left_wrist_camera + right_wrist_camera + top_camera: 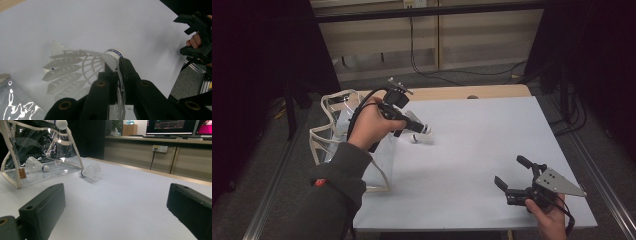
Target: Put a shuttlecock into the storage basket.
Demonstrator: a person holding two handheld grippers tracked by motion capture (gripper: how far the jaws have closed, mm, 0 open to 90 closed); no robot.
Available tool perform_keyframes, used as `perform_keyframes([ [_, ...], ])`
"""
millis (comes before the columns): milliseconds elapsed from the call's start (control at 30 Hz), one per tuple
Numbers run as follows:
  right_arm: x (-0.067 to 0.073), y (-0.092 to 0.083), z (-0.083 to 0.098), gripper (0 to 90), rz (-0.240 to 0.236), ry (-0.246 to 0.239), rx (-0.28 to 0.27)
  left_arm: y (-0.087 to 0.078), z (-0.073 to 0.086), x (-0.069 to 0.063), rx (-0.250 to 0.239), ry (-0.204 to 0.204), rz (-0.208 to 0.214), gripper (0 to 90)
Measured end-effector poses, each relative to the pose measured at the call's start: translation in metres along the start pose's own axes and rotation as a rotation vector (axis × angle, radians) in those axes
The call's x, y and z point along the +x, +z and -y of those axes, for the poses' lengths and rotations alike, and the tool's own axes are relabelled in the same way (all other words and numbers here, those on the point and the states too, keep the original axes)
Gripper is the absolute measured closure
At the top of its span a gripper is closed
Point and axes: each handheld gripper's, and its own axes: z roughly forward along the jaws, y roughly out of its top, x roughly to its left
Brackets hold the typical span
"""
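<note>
My left gripper [117,65] is shut on the feather skirt of a white shuttlecock [75,70]; its cork with a blue band [114,53] points away from me. From above, that gripper [416,125] holds the shuttlecock [423,128] just over the white table, to the right of a clear bag [332,145]. A second shuttlecock [421,139] lies on the table right below it, also seen lying on its side [91,172]. A third shuttlecock [36,165] lies inside the bag [15,152]. My right gripper [511,171] rests open near the front right, with nothing between its jaws.
The white table sheet [482,145] has a wide bare stretch between the two grippers. The bag stands at the table's left edge with its white-trimmed mouth open. Cables run across the floor [447,75] behind the table. A dark frame post [292,100] stands at the left.
</note>
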Motion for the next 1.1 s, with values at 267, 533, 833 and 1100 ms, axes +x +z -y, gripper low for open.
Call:
perform_keyframes([
  [267,0.000,0.000,0.000,1.9,-0.001,0.001,0.000,-0.005,0.000,0.001,0.001,-0.001,-0.003,85.8],
  [533,0.000,0.000,0.000,1.9,0.000,0.001,-0.001,-0.011,0.000,0.002,-0.011,-0.005,-0.010,85.8],
  [833,0.000,0.000,0.000,1.9,-0.001,0.002,0.000,-0.016,0.001,0.004,-0.006,-0.001,-0.019,85.8],
  [1100,0.000,0.000,0.000,1.9,0.000,0.002,0.001,-0.018,0.001,0.004,-0.010,-0.006,-0.021,85.8],
])
